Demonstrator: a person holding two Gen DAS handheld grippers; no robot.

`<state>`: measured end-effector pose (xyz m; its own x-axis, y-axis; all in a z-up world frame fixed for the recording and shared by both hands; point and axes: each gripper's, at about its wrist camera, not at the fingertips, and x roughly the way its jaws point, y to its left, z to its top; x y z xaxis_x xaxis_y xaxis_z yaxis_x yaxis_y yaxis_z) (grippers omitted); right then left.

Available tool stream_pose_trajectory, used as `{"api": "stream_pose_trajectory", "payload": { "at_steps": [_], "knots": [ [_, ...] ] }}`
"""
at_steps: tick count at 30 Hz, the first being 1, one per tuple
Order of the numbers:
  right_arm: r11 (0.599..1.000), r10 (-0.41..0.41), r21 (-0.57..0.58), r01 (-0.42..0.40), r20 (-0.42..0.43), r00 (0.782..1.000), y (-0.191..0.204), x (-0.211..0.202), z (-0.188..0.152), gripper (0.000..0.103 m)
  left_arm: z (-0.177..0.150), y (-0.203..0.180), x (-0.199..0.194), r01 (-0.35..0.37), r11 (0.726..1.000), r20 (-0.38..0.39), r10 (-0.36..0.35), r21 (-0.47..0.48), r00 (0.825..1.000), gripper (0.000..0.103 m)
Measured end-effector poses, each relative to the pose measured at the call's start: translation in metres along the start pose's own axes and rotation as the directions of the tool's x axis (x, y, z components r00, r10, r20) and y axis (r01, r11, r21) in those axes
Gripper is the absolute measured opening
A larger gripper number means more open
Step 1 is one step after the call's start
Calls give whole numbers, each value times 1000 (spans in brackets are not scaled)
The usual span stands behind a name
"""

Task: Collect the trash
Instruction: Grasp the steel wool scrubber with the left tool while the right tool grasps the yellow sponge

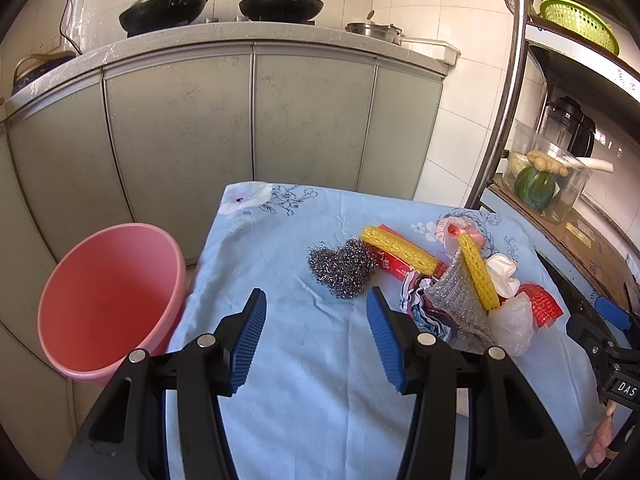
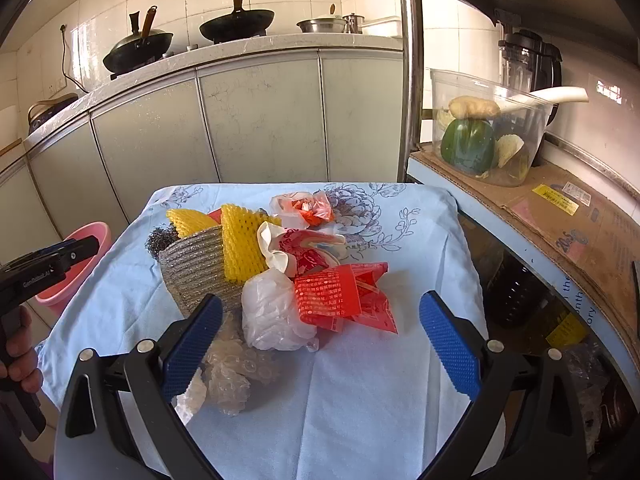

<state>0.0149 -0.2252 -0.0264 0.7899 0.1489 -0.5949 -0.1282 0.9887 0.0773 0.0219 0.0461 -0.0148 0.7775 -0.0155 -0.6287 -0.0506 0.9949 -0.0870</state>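
The pink bucket (image 1: 108,300) stands on the floor just beside the left edge of the surface (image 1: 320,360), its inside bare as far as the left wrist view shows; from the right wrist view only part of its rim is seen, behind the left tool's body. On the shelf to the right a clear plastic tub (image 2: 486,128) holds a green pepper (image 2: 468,146), a piece of ginger (image 2: 474,107), a pale cut vegetable and a white stalk that sticks out over the rim; the tub sits on flattened cardboard (image 2: 560,216).

The trash lies heaped on the right half of the blue flowered cloth: a steel wool ball (image 1: 342,266) at the left of the heap, yellow foam netting (image 2: 242,240) over a silver mesh pad (image 2: 196,268), a red printed wrapper (image 2: 332,296), a crumpled white plastic bag (image 2: 272,312), and bubble wrap (image 2: 232,372) nearest the camera.

The left tool (image 1: 316,340) hangs over bare cloth, fingers spread wide, holding nothing; the right tool (image 2: 320,344) is likewise spread wide and empty, its left finger in front of the mesh pad and bubble wrap, so their near edges are hidden.

The print on the wrappers is too small to read; the lower shelf at the right is dark, its bottles hard to make out.
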Motion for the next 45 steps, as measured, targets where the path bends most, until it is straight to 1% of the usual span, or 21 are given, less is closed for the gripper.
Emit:
{"api": "stream_pose_trajectory", "payload": {
  "at_steps": [4,8,12,18,20,21,23,24,25,27,30,31,34,36,40,45],
  "knots": [
    [1000,12,12,-12,3,1000,-6,1,1,99,3,-1,12,40,999,-29,-41,-8,999,51],
    [1000,21,20,-21,7,1000,-12,2,1,95,8,-7,28,47,999,-53,-47,1,997,51],
    [999,31,34,-31,-1,1000,-18,5,1,94,10,-12,46,71,997,-92,-71,-6,993,51],
    [996,59,61,-58,-10,998,-27,7,3,93,14,-22,72,70,998,-128,-70,0,989,51],
    [996,69,63,-68,-8,998,-27,6,6,92,16,-23,79,60,998,-135,-60,-2,989,51],
    [995,75,61,-75,-5,997,-27,6,8,92,17,-23,85,52,999,-142,-52,-2,989,50],
    [995,87,56,-86,1,996,-25,5,12,92,17,-22,93,44,999,-158,-44,-4,987,40],
    [994,94,52,-94,4,996,-23,4,15,92,17,-21,98,44,999,-170,-45,-8,984,33],
    [994,104,44,-104,8,995,-21,4,18,92,16,-19,100,47,999,-179,-48,-14,983,27],
    [993,118,25,-118,12,993,-14,4,24,92,17,-14,104,52,998,-185,-56,-27,981,23],
    [989,147,-13,-147,6,989,2,7,34,91,18,-8,100,57,998,-170,-63,-37,983,13],
    [988,154,-23,-154,3,988,6,8,36,91,19,-5,97,60,997,-165,-65,-40,984,12],
    [980,185,-75,-186,-9,983,28,14,47,91,22,4,88,62,997,-147,-69,-52,987,10],
    [972,209,-102,-210,-23,978,41,20,53,86,23,12,81,65,996,-138,-74,-66,988,10],
    [955,243,-158,-253,-81,967,73,37,63,82,22,27,63,70,994,-112,-79,-81,991,9],
    [930,232,-252,-269,-164,959,110,62,67,77,16,44,39,88,992,-82,-96,-95,992,9]
  ]
}}
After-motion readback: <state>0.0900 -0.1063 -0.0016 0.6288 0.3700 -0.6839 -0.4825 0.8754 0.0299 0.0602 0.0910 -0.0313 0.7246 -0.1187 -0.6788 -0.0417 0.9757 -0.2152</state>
